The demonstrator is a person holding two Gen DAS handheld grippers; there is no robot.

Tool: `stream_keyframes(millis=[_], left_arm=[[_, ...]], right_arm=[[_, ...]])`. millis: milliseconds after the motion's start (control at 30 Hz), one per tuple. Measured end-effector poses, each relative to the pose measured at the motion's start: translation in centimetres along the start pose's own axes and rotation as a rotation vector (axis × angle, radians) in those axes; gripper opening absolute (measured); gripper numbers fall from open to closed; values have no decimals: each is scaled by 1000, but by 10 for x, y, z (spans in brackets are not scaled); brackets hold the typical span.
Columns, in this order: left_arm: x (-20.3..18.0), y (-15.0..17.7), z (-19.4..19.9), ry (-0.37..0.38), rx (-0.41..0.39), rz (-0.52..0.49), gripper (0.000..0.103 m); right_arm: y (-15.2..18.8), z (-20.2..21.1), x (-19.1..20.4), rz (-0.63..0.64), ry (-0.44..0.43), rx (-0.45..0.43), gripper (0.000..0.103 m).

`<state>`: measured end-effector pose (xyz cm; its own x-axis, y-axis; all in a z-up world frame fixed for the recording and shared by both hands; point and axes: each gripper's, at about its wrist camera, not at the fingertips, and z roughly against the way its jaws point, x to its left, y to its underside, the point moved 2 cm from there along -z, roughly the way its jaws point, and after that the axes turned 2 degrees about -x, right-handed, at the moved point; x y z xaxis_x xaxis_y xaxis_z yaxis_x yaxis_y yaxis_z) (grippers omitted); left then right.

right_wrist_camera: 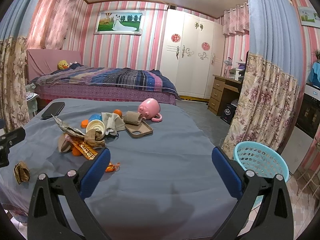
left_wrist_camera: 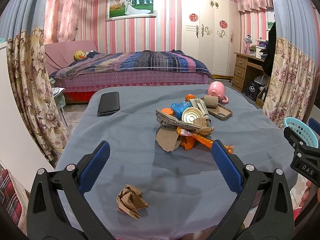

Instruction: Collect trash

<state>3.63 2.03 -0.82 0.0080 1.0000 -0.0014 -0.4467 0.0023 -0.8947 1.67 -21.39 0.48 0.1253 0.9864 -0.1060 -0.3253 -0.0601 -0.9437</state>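
Trash pickup goes best if the left gripper (left_wrist_camera: 160, 156), jaws spread wide and empty like the right gripper's (right_wrist_camera: 161, 160), drops over the crumpled brown paper wad (left_wrist_camera: 131, 201) lying alone on the grey-blue cloth-covered table (left_wrist_camera: 130, 132), nearer the person than the mixed litter pile (left_wrist_camera: 186, 124), then carries it to the light-blue perforated plastic basket (right_wrist_camera: 262, 160) off the table's right edge.

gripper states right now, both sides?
Left gripper: open, holding nothing, above the crumpled brown paper.
Right gripper: open, holding nothing, over bare blue-grey cloth.
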Motion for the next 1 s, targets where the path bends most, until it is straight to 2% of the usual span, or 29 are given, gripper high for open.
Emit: stream_keyframes(millis=[1000], left_arm=[[-3, 3, 0, -2, 7, -1, 98]], right_arm=[[0, -1, -7, -8, 4, -1, 99]])
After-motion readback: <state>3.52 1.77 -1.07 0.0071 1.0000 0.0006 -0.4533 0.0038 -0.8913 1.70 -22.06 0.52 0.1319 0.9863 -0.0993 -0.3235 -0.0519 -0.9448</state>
